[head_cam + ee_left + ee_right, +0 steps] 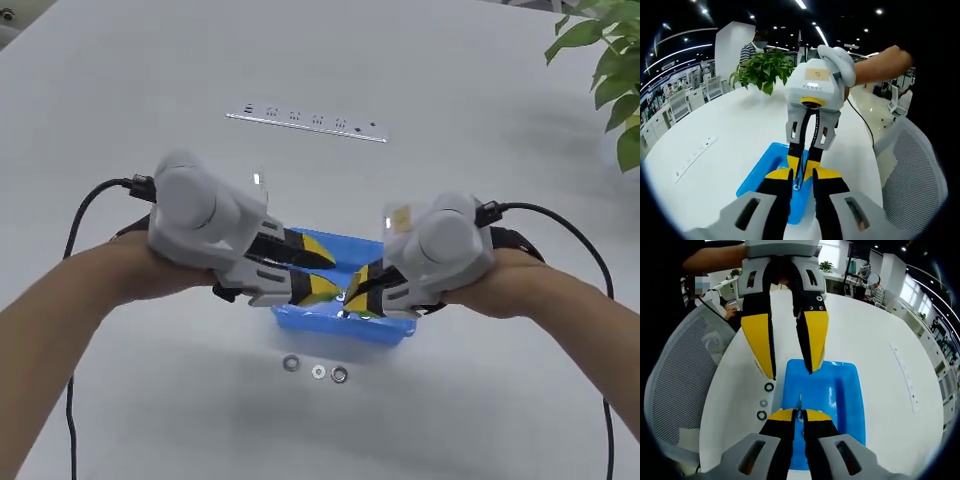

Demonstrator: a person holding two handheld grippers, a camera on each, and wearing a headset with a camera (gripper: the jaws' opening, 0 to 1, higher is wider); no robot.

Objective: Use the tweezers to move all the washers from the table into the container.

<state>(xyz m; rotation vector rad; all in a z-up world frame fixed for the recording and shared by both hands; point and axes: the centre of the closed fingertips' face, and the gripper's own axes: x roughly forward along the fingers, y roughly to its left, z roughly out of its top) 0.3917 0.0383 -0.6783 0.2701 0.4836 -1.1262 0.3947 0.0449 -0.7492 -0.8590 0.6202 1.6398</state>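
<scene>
The right gripper (800,414) seems clenched on thin tweezers (800,402) over the blue container (840,390), left gripper (791,375) spread open; ease the tips low to the 3 washers (763,403) on the table (865,340) beside it.

The white table (120,80) carries a blue container (330,325); three washers (317,371) lie in a row on the table just beside the container's near wall, a power strip (307,122) well beyond its far side

The washers (318,372) and tweezers (801,401) look like shiny metal, the blue container (845,390) glossy plastic, the white tabletop (450,90) smooth and matt.
</scene>
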